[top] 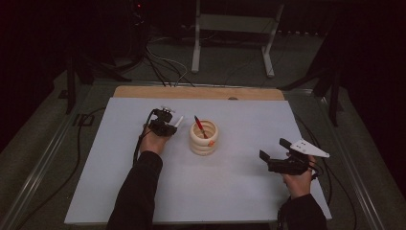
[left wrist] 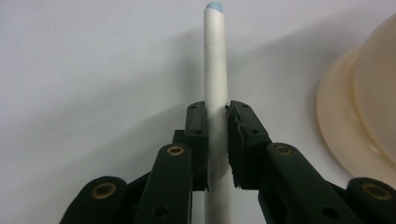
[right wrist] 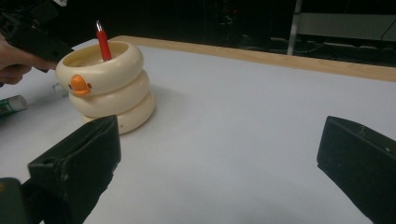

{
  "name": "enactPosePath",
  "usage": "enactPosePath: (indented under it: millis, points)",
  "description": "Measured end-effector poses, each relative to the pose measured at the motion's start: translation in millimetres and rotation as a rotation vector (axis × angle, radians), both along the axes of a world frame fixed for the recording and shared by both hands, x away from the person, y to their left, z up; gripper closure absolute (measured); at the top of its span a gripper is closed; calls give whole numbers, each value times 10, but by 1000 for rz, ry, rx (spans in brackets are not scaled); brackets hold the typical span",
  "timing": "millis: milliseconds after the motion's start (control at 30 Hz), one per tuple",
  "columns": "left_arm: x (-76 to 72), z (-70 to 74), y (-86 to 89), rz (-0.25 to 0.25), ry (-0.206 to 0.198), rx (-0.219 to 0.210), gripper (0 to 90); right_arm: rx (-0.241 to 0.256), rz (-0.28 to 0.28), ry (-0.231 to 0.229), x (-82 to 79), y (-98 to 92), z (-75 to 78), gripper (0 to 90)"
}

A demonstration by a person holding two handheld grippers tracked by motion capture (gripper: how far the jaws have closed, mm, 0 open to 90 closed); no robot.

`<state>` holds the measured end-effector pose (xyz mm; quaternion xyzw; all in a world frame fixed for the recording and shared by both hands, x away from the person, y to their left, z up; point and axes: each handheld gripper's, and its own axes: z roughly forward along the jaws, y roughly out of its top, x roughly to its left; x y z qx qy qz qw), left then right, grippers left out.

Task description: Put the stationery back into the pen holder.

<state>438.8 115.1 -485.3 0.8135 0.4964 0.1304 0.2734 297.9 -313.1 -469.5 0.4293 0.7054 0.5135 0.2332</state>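
A cream ringed pen holder (top: 203, 137) with an orange duck mark stands mid-table, and a red pen (top: 199, 125) leans inside it. Just left of it, my left gripper (top: 167, 125) is shut on a white pen (top: 178, 122). In the left gripper view the jaws clamp the white pen (left wrist: 215, 70) at mid-length; its pale blue tip points away, low over the table, with the holder (left wrist: 369, 107) at the right. My right gripper (top: 274, 148) is held open and empty at the right, facing the holder (right wrist: 107, 88) and the red pen (right wrist: 103, 44).
A white board (top: 239, 191) covers the table, with a wooden strip (top: 201, 92) along its far edge. In the right gripper view a green-and-white marker (right wrist: 11, 105) lies left of the holder. Cables (top: 79, 143) trail off the left side, and a metal stand (top: 234, 28) rises behind the table.
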Motion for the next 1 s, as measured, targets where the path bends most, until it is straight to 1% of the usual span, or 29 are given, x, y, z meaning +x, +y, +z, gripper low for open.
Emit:
enactPosePath:
  millis: [133,200,333,400,433,633,767,1000]
  points:
    - [-32,72,11,-4,-22,-19,795,0,0,1,1,-2,-1,0]
    - [-40,90,13,-4,-27,-22,795,0,0,1,1,-1,-2,0]
    - [-86,168,32,-13,-53,-43,795,-2,1,0,1,1,-3,0]
    - [-109,189,29,-22,-66,-43,795,-1,2,1,1,1,-2,0]
    - [-109,189,29,-22,-66,-43,794,-1,2,1,1,1,-2,0]
    - [-175,271,27,-36,-97,-65,794,1,2,1,-2,2,-1,0]
    - [-222,312,3,-51,-114,-70,794,0,2,1,-1,1,-3,0]
    - [-293,411,-8,-63,-153,-93,794,-1,2,3,-1,4,-4,0]
